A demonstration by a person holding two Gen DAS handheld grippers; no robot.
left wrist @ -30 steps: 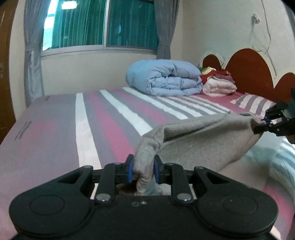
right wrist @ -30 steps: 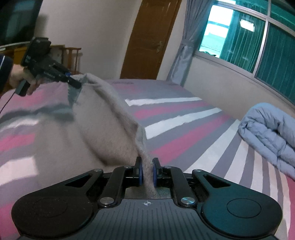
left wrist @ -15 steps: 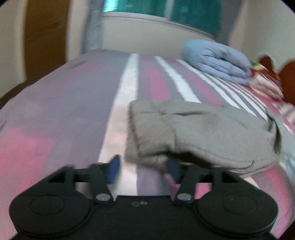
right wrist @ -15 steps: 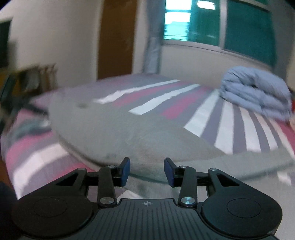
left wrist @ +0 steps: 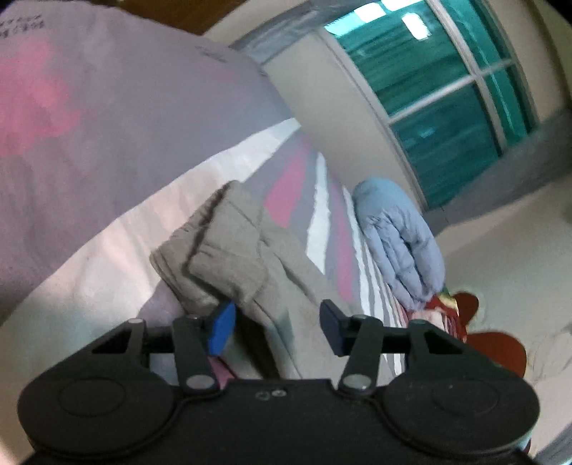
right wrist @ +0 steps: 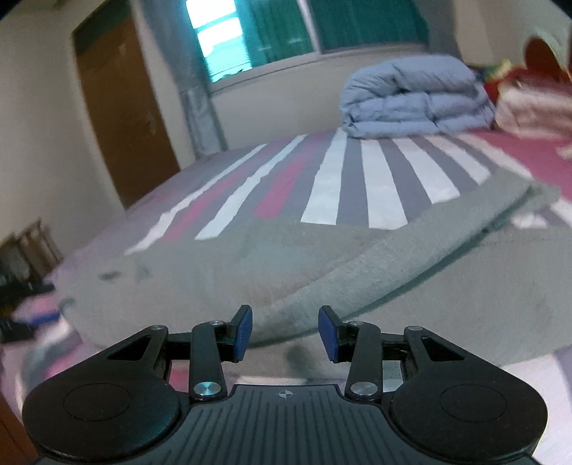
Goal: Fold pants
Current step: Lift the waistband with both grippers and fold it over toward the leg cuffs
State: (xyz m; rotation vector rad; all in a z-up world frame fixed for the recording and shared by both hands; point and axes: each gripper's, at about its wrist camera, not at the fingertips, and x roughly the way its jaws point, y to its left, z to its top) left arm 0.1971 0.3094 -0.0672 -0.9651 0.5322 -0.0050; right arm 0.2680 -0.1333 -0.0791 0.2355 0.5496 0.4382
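The grey pants (left wrist: 232, 250) lie folded over on the striped bed (left wrist: 89, 143), their cuffed end stacked in two layers. My left gripper (left wrist: 276, 329) hovers at the near edge of the pants. Its jaws are closing, fabric runs between the blue pads, and the pads do not press on it. In the right wrist view the pants (right wrist: 286, 272) spread flat across the bed (right wrist: 379, 179), with a folded edge running to the right. My right gripper (right wrist: 285, 332) stands open just short of that edge, with nothing pinched.
A rolled light-blue duvet (right wrist: 411, 96) and a pile of pink and red clothes (right wrist: 529, 107) sit at the head of the bed. A wooden door (right wrist: 121, 118), the window (right wrist: 279, 32) and dark furniture (right wrist: 21, 250) lie beyond the bed's far and left sides.
Both grippers, earlier shut on the lifted pants, have let go and stand open. The pants have dropped flat onto the bed. The left wrist view has rolled sharply, the right less so.
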